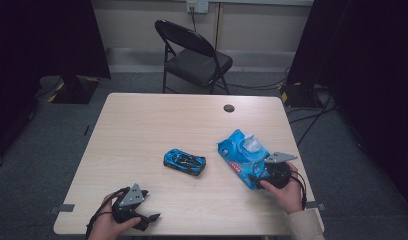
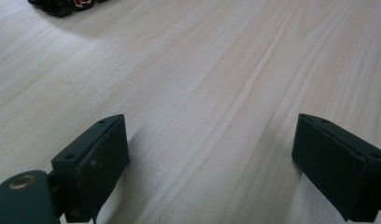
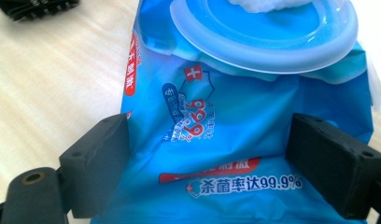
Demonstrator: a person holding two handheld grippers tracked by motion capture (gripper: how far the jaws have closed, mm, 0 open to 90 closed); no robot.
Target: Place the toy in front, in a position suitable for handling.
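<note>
Looking from above, the high view has the wipes pack point(image 1: 242, 157) at the table's point(image 1: 142, 125) right side, the right gripper point(image 1: 272, 172) at its near end, and a toy car point(image 1: 185, 162) in the middle. The left gripper point(image 1: 134, 207) rests near the front edge, probably waiting. Its own view shows the jaws wide apart over bare wood. The right gripper view adds the detail: the jaws stand on both sides of the pack, seemingly touching it without squeezing, and a wipe sticks out of the lid point(image 3: 268, 32).
</note>
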